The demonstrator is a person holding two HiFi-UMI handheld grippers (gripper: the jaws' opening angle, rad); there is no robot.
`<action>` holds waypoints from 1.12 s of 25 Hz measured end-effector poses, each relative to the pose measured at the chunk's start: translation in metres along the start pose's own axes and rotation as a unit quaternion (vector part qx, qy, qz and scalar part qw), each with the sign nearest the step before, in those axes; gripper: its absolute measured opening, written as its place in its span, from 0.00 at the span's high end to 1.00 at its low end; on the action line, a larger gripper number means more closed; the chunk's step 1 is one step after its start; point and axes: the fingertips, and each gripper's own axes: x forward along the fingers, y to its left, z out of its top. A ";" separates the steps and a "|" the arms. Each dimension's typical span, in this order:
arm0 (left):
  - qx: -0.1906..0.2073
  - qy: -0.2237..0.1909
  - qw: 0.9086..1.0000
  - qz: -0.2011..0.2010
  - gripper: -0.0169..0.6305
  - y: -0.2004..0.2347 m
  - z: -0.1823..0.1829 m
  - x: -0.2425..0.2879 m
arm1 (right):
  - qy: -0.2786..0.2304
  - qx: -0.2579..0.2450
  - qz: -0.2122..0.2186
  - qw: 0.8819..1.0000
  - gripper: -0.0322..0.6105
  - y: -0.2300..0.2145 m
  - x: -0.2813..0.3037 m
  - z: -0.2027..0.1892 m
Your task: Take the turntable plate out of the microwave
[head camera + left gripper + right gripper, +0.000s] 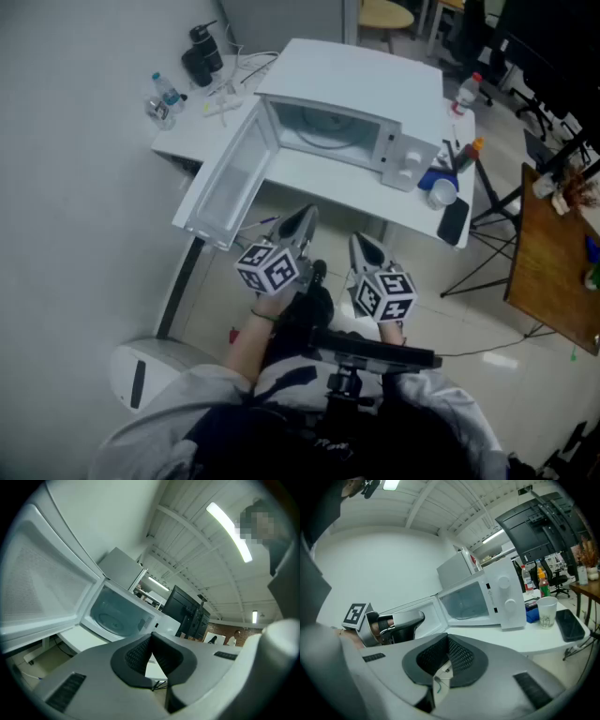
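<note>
The white microwave [352, 108] stands on a white table [319, 183] with its door [225, 183] swung wide open to the left. Inside the cavity lies the glass turntable plate [111, 619], flat on the floor of the oven; it also shows faintly in the head view [323, 142]. My left gripper [305, 217] and right gripper [359, 242] hover side by side in front of the table, short of the microwave. Both are shut with nothing between the jaws, as the left gripper view [151, 638] and the right gripper view [447, 640] show.
A paper cup [442, 192], a blue box [433, 178] and a dark phone [453, 222] lie right of the microwave. Bottles [167, 94] and a black flask [202, 56] stand at the table's back left. A wooden table [553, 272] is at the right.
</note>
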 end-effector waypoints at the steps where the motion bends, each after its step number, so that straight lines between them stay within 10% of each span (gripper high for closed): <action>1: -0.003 0.001 1.000 -0.001 0.97 0.007 0.003 0.009 | -0.002 0.001 -0.001 1.000 0.95 -0.004 0.009 0.004; 14: -0.049 0.053 0.997 0.026 0.93 0.109 0.021 0.123 | 0.011 0.020 -0.017 1.000 0.95 -0.056 0.113 0.048; 28: -0.124 0.155 0.975 0.104 0.74 0.199 -0.012 0.178 | 0.047 0.033 -0.023 0.998 0.95 -0.078 0.181 0.050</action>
